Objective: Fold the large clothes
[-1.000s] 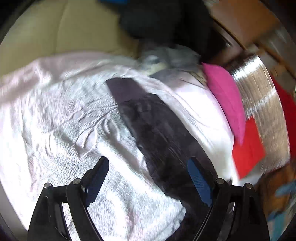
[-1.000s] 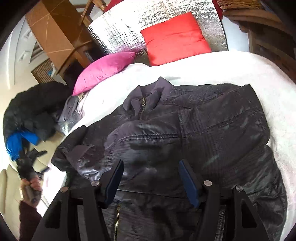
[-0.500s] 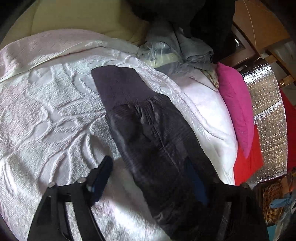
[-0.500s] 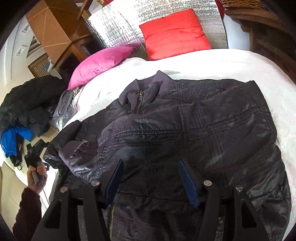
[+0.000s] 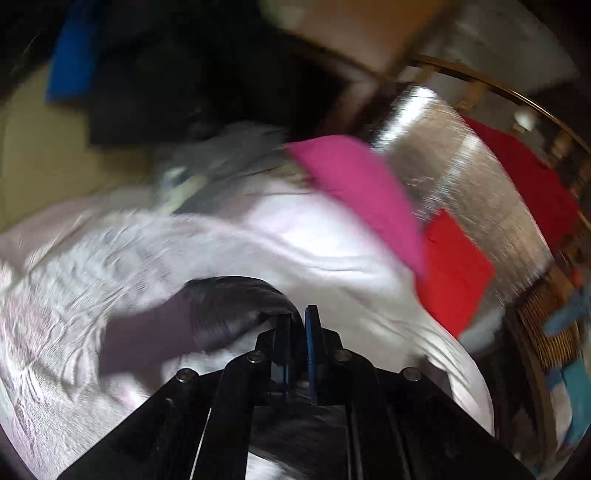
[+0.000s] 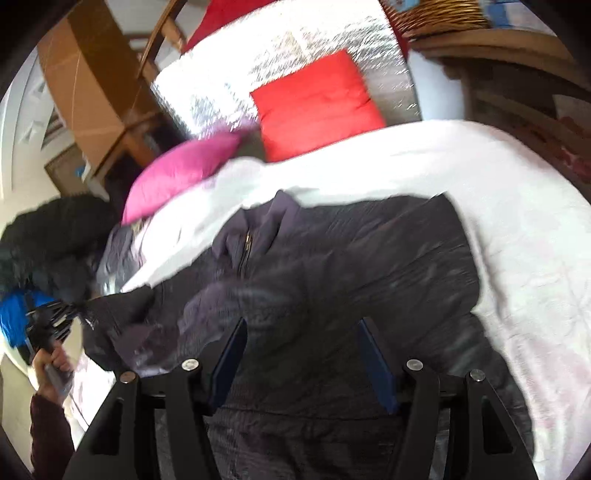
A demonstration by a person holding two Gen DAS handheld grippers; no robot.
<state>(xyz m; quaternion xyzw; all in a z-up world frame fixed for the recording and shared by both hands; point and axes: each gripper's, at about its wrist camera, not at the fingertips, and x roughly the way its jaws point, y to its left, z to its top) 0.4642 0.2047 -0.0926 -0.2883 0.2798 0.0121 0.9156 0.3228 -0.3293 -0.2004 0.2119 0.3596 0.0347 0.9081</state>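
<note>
Left gripper (image 5: 295, 325) just clenched on the jacket's sleeve (image 5: 207, 314), right gripper (image 6: 301, 354) hangs released over the jacket (image 6: 351, 266), so next that sleeve probably gets folded across.

A bed with a white embossed bedspread (image 6: 498, 206) fills the room's middle. At its head a silver quilted foil sheet (image 6: 295, 55) stands upright, with a red square cushion (image 6: 314, 103) and a pink cushion (image 6: 181, 170) leaning against it. Brown wooden furniture (image 6: 92, 88) stands left of the head, and a woven wicker basket (image 6: 439, 14) on a shelf stands to the right. The floor is cream (image 5: 37, 155). Daylight is bright.
</note>
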